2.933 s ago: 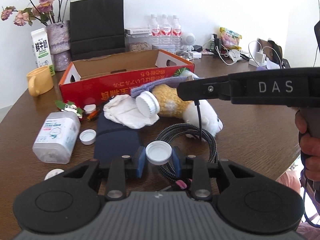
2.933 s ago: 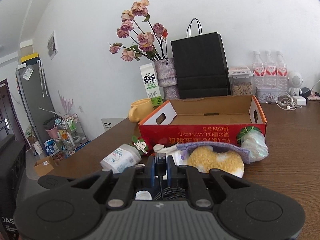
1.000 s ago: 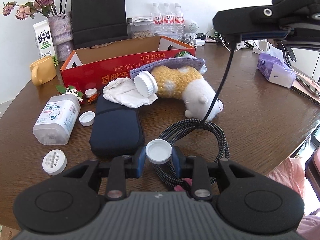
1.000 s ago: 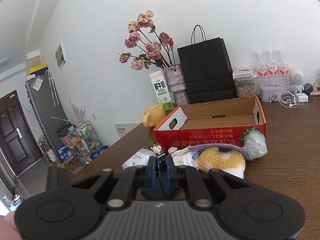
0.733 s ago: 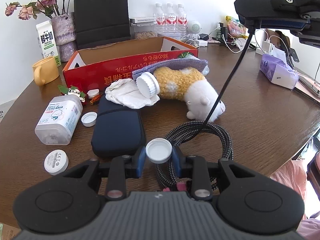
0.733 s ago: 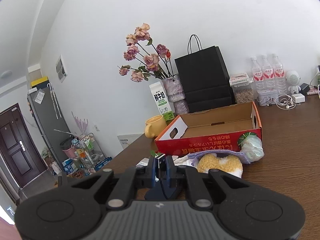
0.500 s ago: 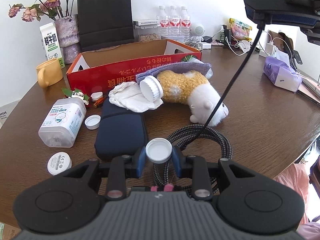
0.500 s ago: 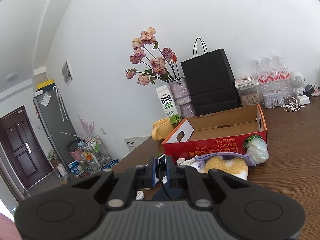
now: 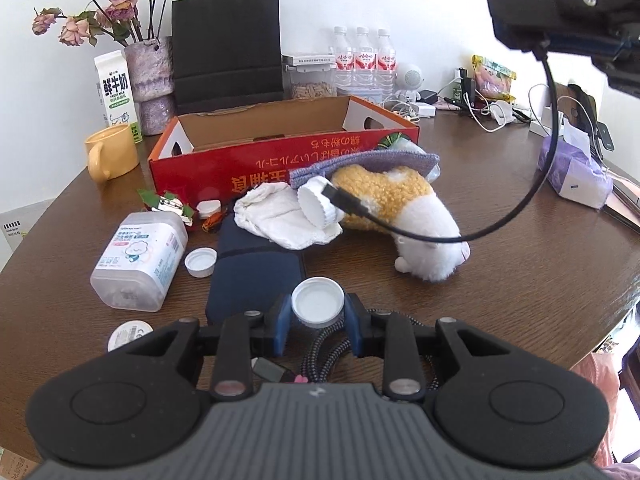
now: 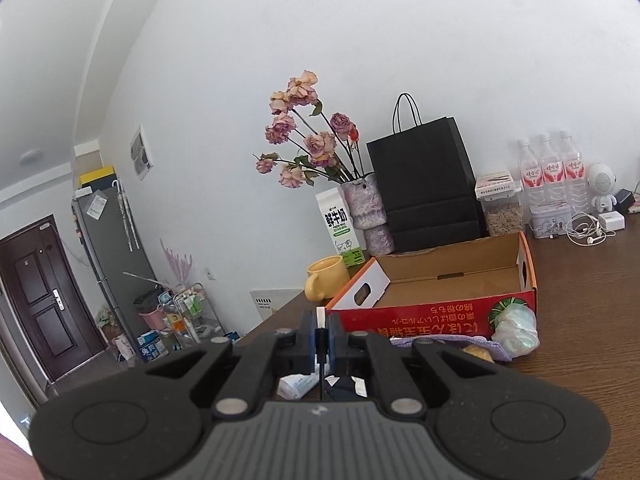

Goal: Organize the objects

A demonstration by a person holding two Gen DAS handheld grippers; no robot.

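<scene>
My left gripper point(image 9: 318, 304) is shut on a white bottle cap point(image 9: 318, 300), low over the near table edge. My right gripper point(image 9: 520, 36) is high at the upper right, and its jaws are closing on a thin black cable point(image 9: 516, 208). The cable hangs down, curves through the air, and ends in a free plug point(image 9: 344, 200) in front of the plush toy point(image 9: 400, 200). In the right wrist view the right gripper point(image 10: 320, 336) pinches the cable point(image 10: 319, 346). Braided cable point(image 9: 320, 350) shows under my left gripper. The red cardboard box point(image 9: 280, 160) stands open behind.
On the table lie a navy pouch point(image 9: 252, 272), a white cloth point(image 9: 276, 216), a plastic jar point(image 9: 140, 256) on its side, a loose cap point(image 9: 200, 263) and a white disc point(image 9: 128, 330). A yellow mug point(image 9: 112, 152), milk carton point(image 9: 116, 92), black bag point(image 9: 228, 48) and purple tissue pack point(image 9: 572, 172) ring the area.
The right gripper rose. The cable coil that lay in front of the plush toy has left the table, and a plug end now swings in the air. The left gripper still holds the cap.
</scene>
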